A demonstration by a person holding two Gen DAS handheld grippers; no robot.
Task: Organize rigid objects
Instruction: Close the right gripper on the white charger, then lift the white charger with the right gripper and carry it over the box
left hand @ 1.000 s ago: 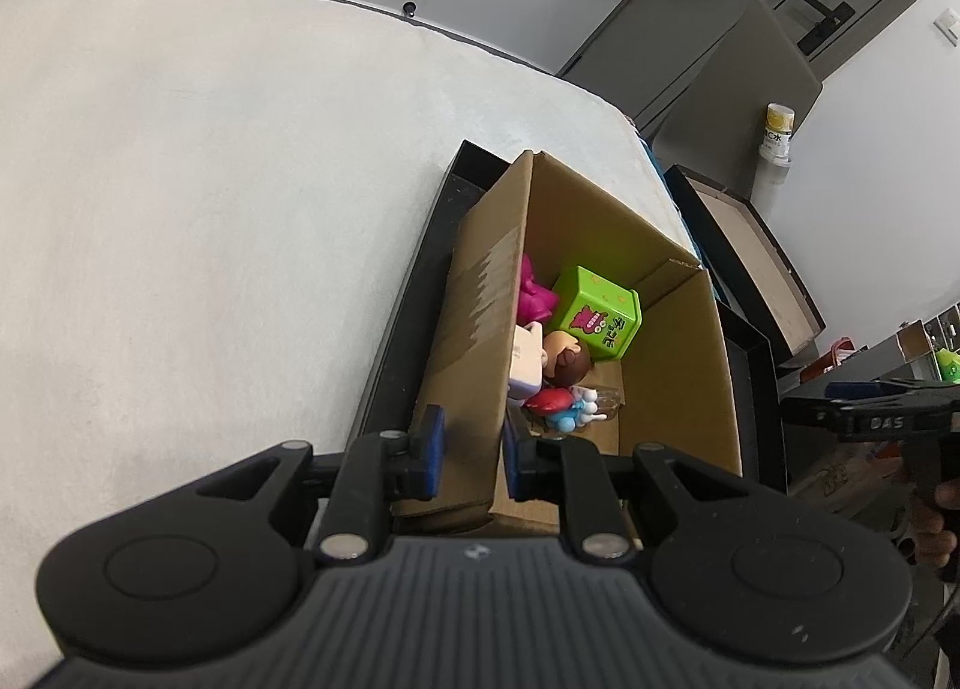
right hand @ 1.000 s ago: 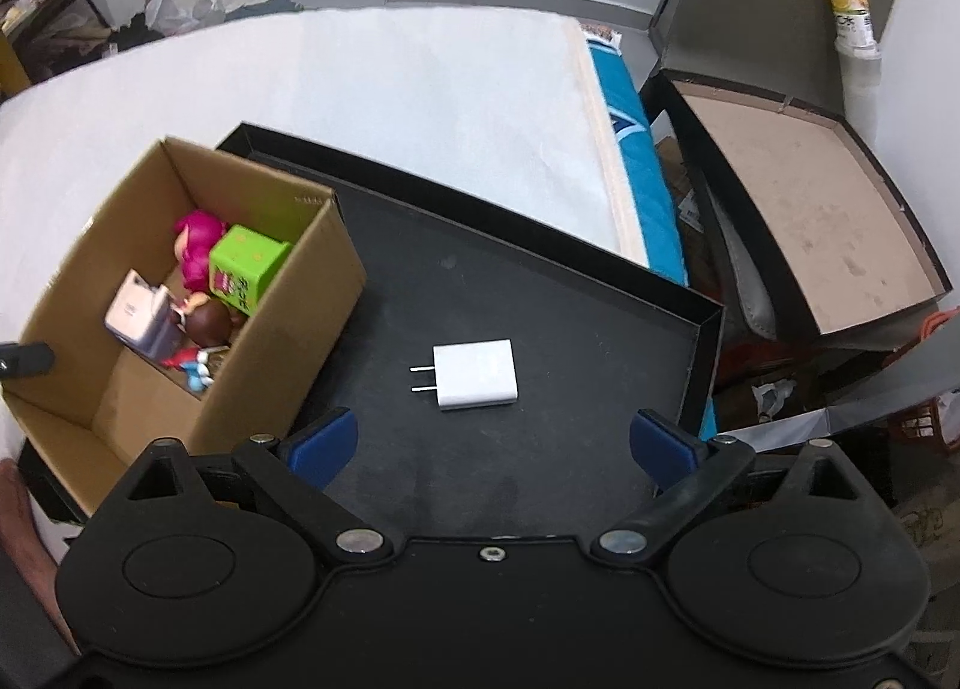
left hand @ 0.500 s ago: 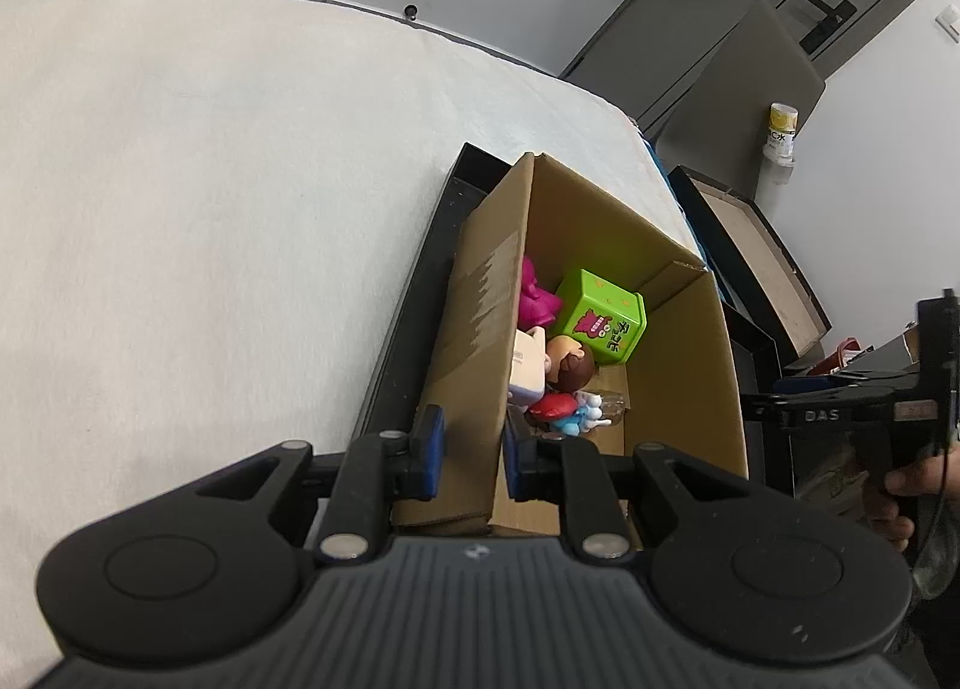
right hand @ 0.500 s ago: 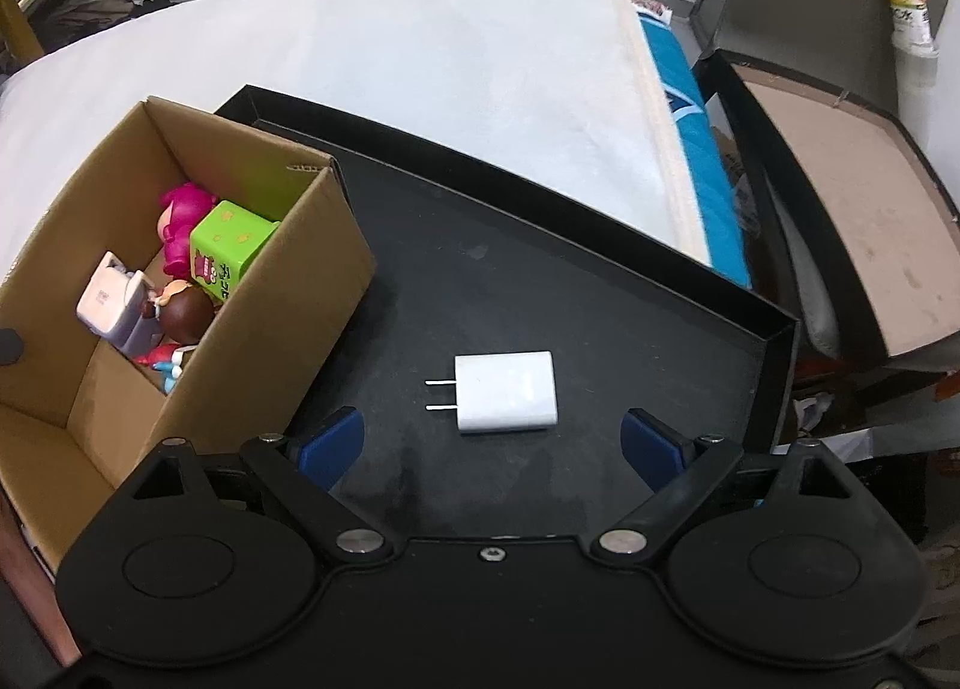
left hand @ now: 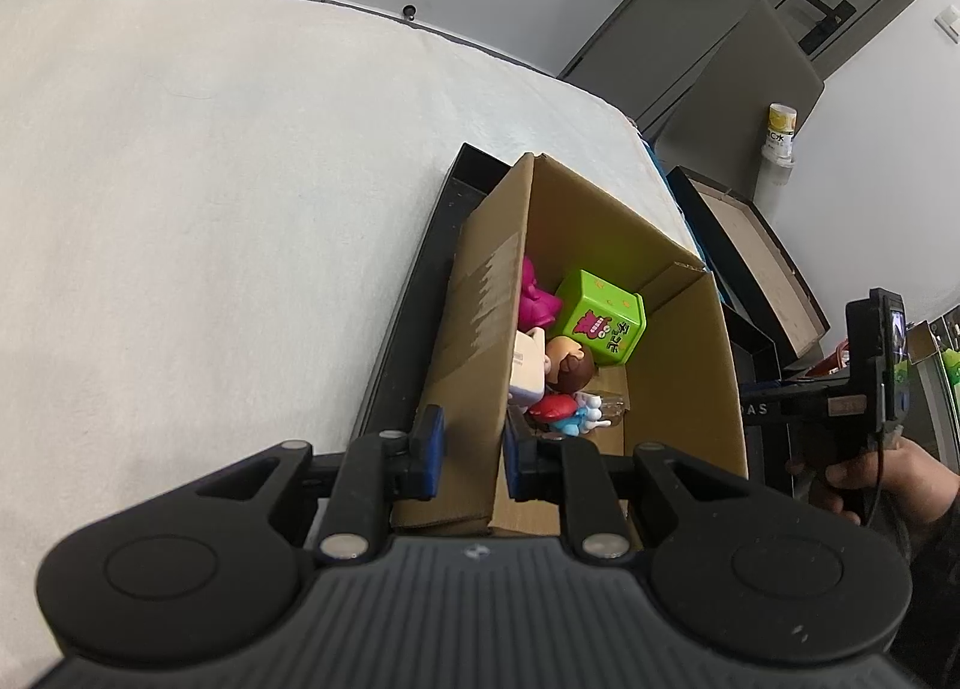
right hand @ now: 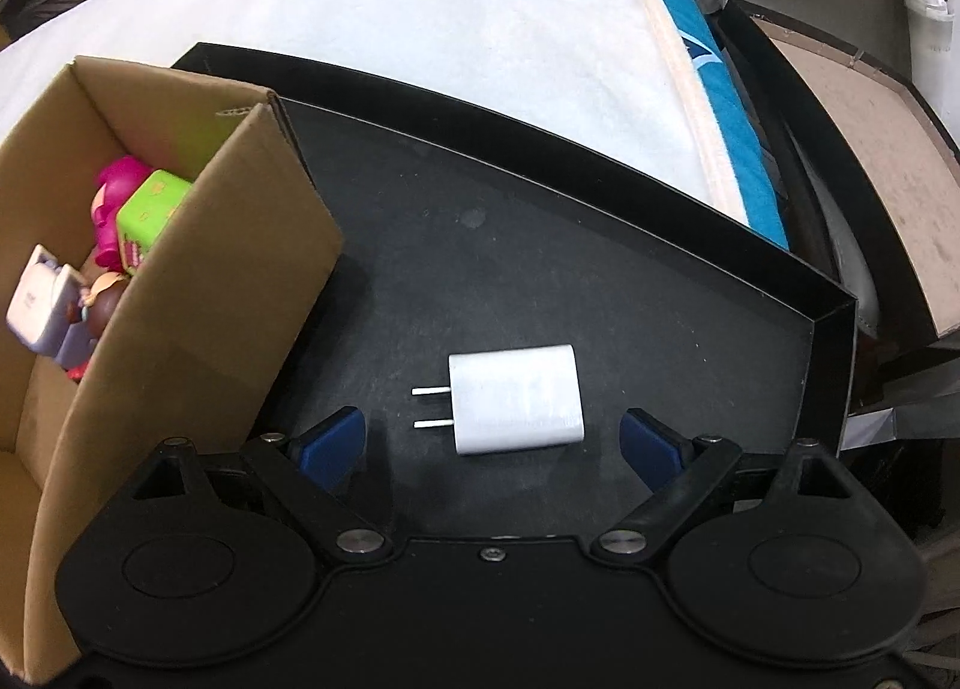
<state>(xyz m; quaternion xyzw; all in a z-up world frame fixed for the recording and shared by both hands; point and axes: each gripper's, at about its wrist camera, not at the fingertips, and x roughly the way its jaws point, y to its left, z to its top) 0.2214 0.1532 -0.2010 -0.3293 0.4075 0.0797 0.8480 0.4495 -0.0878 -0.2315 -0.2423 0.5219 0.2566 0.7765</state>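
L gripper (left hand: 471, 452) is clenching the near wall of the cardboard box (left hand: 480, 341). R gripper (right hand: 492, 440), jaws just narrowing but released, is straddling the white charger (right hand: 516, 398) near the black tray's (right hand: 831, 341) right edge.

You get bright, even light, soft shadows under the white charger (right hand: 515, 398), sharp centres, and strong fisheye bending at the edges, perhaps slightly blurred there.
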